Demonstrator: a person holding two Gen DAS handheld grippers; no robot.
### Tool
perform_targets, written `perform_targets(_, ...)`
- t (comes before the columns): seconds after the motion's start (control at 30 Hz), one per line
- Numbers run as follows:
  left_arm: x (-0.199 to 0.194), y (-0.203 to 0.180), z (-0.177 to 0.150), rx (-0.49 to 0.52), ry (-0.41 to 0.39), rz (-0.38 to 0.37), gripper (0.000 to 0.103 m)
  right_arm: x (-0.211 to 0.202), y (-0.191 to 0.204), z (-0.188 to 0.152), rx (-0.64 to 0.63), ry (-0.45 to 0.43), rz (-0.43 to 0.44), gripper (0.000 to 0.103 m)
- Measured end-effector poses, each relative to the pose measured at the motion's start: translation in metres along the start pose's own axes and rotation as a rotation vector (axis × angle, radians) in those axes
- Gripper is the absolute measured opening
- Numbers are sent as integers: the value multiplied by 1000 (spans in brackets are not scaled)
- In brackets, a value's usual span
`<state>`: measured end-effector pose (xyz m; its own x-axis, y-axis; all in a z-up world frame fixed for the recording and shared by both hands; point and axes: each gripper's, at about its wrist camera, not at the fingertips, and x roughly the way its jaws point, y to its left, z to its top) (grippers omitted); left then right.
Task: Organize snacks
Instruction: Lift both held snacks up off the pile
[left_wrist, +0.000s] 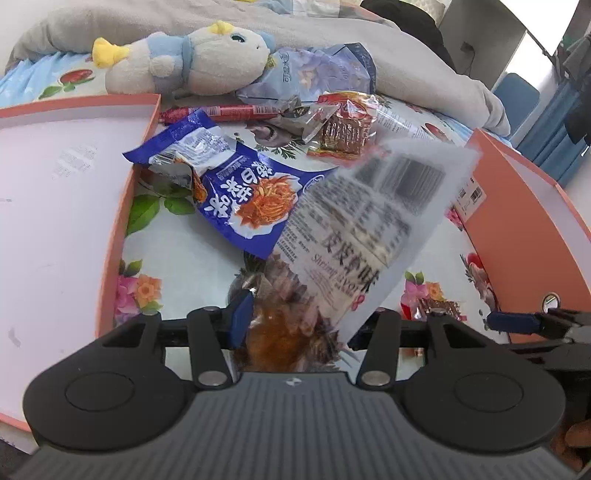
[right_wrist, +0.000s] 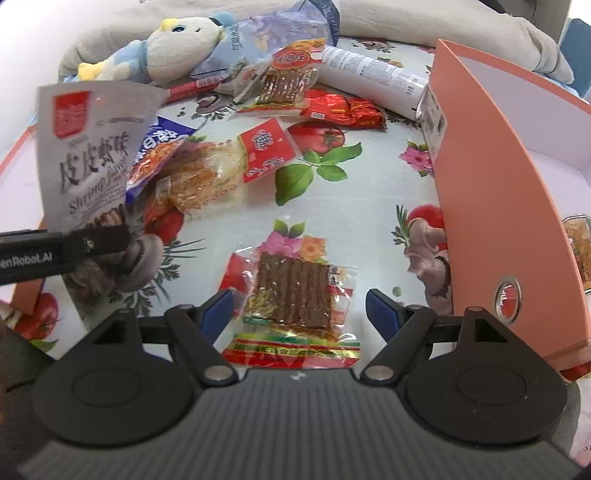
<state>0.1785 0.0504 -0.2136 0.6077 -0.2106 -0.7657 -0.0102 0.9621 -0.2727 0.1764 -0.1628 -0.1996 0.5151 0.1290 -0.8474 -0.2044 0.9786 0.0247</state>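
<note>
Our left gripper (left_wrist: 295, 321) holds the white shrimp-flavour snack bag (left_wrist: 369, 229) by its lower end, lifted above the flowered sheet (left_wrist: 177, 266). Our right gripper (right_wrist: 299, 310) stands wide, pads clear of the spicy strip packet (right_wrist: 295, 295) lying flat between them. One orange box wall (right_wrist: 498, 192) rises close on its right; bare sheet lies ahead.
</note>
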Motion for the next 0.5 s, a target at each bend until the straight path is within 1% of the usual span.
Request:
perform_targets(0.1, 3, -1, 0, 1, -7, -4, 55, 3, 1, -1, -10, -5, 3, 80)
perform_targets(0.27, 9, -6, -4, 50, -2, 8, 55, 14, 5, -2, -25, 6, 0, 79)
perform_targets(0.37, 9, -9, -7, 80, -12, 31, 48, 22, 6, -6, -34, 41, -13, 78)
perform_targets(0.4, 9, -9, -7, 83, -12, 30, 45, 21, 5, -8, -25, 33, -9, 77)
perform_targets(0.47, 6, -8, -8, 74, -15, 26, 41, 19, 4, -9, -20, 28, -8, 70)
perform_targets(0.5, 5, -8, -8, 71, -16, 26, 39, 18, 4, -9, -18, 24, -4, 68)
